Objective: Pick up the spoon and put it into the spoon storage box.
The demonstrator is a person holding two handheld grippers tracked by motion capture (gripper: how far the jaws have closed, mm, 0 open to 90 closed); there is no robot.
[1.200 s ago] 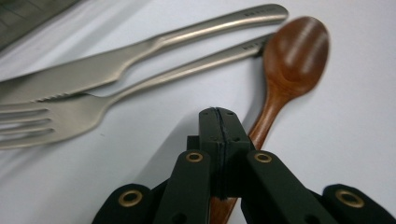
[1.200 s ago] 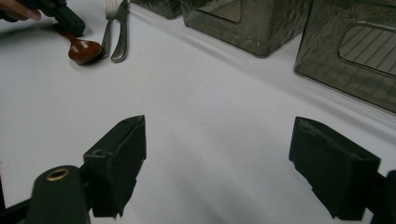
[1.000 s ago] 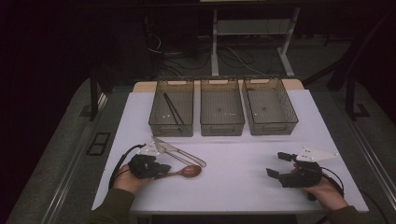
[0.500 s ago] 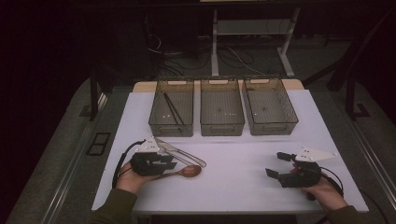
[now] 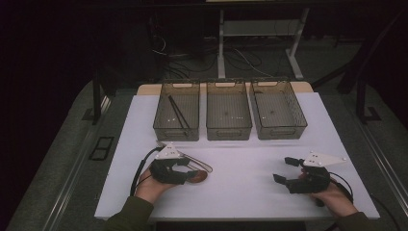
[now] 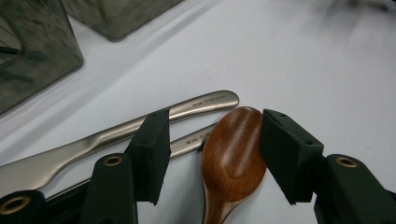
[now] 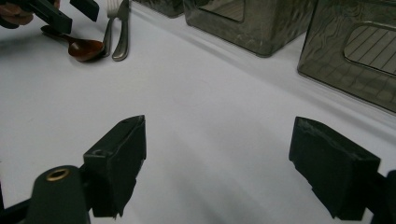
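Wooden spoon (image 6: 233,154) | glossy reddish-brown, oval bowl | flat on white bench (image 5: 240,192), bowl pointing away from left gripper (image 6: 212,154) | jaws just opening, astride bowl, pads clear | right gripper (image 7: 233,163) open, empty

Count:
- 3 clear bins in a row at the back of the table: left bin (image 5: 176,111), middle bin (image 5: 228,111), right bin (image 5: 277,110).
- 1 pair of dark tongs (image 5: 177,114), inside the left bin.
- 1 wooden spoon (image 6: 232,156).
- 2 metal cutlery pieces beside the spoon: 1 knife (image 6: 116,135), 1 fork (image 7: 109,25); its tines are clearest in the right gripper view.
- 2 grippers: left gripper (image 5: 185,169), right gripper (image 5: 285,169).
- 1 white table (image 5: 240,168).
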